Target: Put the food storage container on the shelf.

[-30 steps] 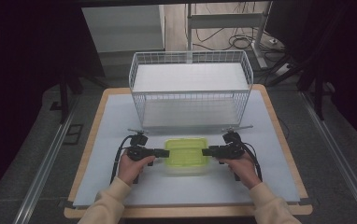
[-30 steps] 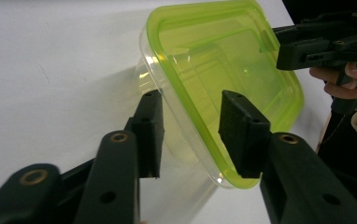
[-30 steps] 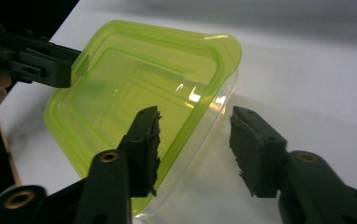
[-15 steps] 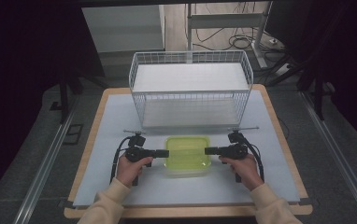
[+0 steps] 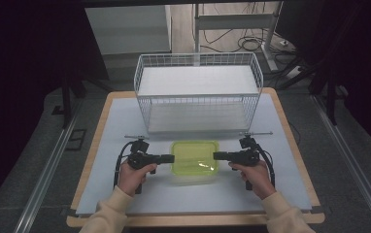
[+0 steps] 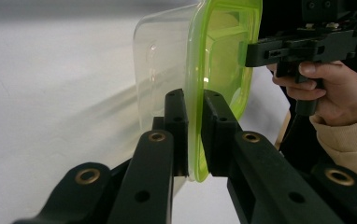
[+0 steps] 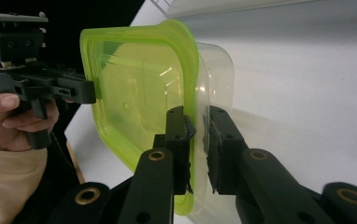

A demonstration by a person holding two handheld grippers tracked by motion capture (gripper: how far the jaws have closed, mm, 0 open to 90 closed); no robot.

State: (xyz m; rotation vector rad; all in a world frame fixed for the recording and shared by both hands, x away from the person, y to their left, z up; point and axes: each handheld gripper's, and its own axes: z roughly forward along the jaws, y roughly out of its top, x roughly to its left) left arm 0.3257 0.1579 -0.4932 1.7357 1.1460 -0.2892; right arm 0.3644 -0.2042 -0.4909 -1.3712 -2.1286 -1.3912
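A clear plastic box with a lime-green lid (image 5: 194,158) lies level between my two grippers on the white table top (image 5: 115,121). My left gripper (image 5: 170,158) is shut on the lid's left rim, and my right gripper (image 5: 217,156) on its right rim. In the left gripper view the jaws (image 6: 194,135) pinch the green rim of the box (image 6: 167,60), with the right gripper (image 6: 249,51) beyond. In the right gripper view my gripper (image 7: 196,144) clamps the rim of the box (image 7: 139,93), and the left gripper (image 7: 90,91) grips the far side. Whether the box touches the table I cannot tell.
A white wire basket (image 5: 198,109) stands just behind the box, open at the top, taking up the back half of the table. A thin metal rod (image 5: 259,133) lies along its front foot. Bare table lies left, right and in front of the hands.
Both grippers stay on the lid's rims. The box and the hands sit slightly farther from the front edge than one second ago.
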